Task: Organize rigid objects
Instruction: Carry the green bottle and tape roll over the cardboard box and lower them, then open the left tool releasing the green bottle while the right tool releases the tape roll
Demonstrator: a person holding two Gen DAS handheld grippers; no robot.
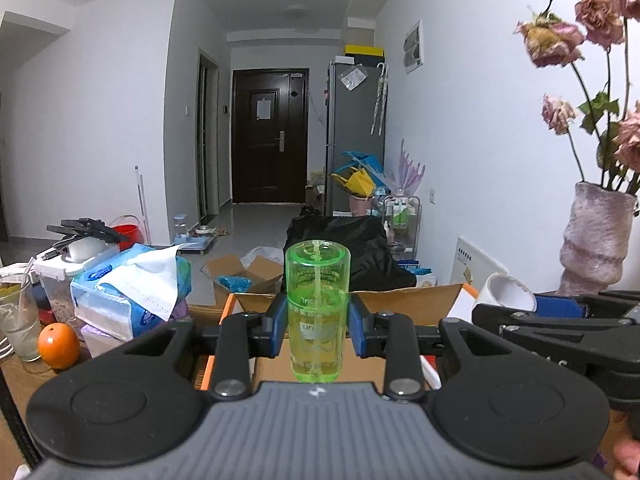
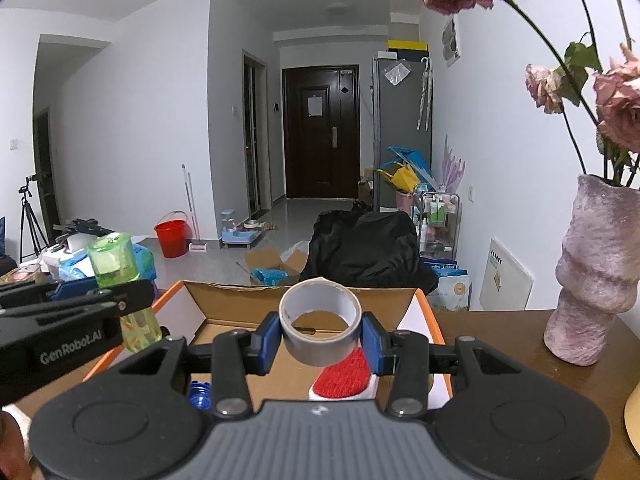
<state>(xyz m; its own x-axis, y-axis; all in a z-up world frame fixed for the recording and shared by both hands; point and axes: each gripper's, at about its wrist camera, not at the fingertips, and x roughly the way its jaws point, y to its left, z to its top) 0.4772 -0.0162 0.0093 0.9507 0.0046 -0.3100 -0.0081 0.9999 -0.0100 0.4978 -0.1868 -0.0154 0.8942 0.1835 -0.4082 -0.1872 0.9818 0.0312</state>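
Note:
My left gripper [image 1: 318, 330] is shut on a clear green plastic bottle [image 1: 317, 312], held upright above an open cardboard box [image 1: 408, 304] with orange edges. The bottle also shows at the left of the right wrist view [image 2: 120, 272]. My right gripper [image 2: 320, 340] is shut on a grey roll of tape [image 2: 320, 324], held over the same box [image 2: 224, 300]. The roll also shows in the left wrist view [image 1: 508, 290]. In the box lie a red and white brush [image 2: 344, 372] and a blue object [image 2: 199, 394].
A pink vase [image 2: 592, 276] with dried roses stands on the wooden table [image 2: 500, 332] to the right. To the left are a tissue pack [image 1: 128, 292], an orange [image 1: 58, 346], a glass [image 1: 18, 320] and a white container [image 1: 56, 280].

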